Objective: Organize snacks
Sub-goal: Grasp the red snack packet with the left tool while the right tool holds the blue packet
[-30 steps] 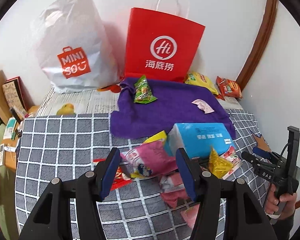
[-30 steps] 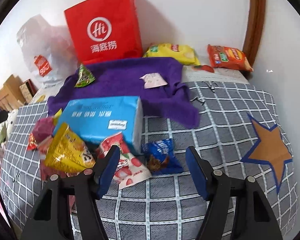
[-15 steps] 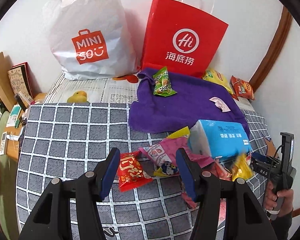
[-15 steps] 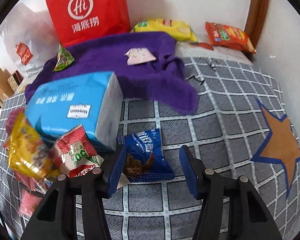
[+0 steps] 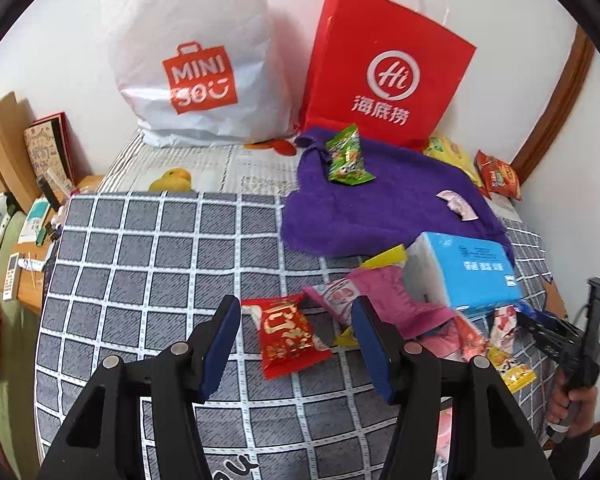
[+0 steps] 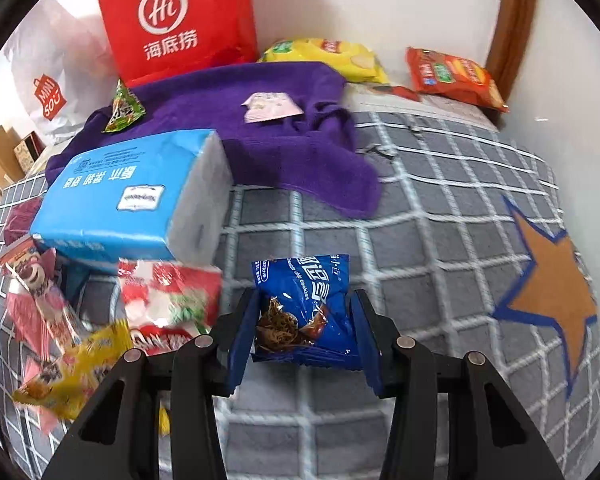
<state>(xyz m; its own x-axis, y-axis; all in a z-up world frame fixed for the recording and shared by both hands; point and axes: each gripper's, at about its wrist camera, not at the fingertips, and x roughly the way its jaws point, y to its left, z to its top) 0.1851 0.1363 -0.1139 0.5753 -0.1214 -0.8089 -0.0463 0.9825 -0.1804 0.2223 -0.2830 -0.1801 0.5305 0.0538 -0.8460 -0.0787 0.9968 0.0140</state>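
Note:
My right gripper [image 6: 304,332] has its jaws around a blue chocolate-chip cookie packet [image 6: 306,304] that lies on the checked cover; the pads sit at both its sides. My left gripper [image 5: 296,340] is open above a red snack packet [image 5: 286,334]. A pile of snacks lies beside a blue tissue pack [image 6: 132,196], also in the left wrist view [image 5: 468,272]. A green snack [image 5: 346,156] and a small pink sachet [image 6: 272,106] lie on a purple towel [image 6: 260,140].
A red paper bag [image 5: 384,76] and a white MINISO bag [image 5: 196,68] stand against the back wall. Yellow chips [image 6: 332,56] and an orange-red packet [image 6: 452,74] lie at the back right. A side table [image 5: 24,240] with clutter is at the left.
My right gripper has moved forward and down onto the blue cookie packet and narrowed around it. My left gripper has shifted left, from the pink packet to the red packet.

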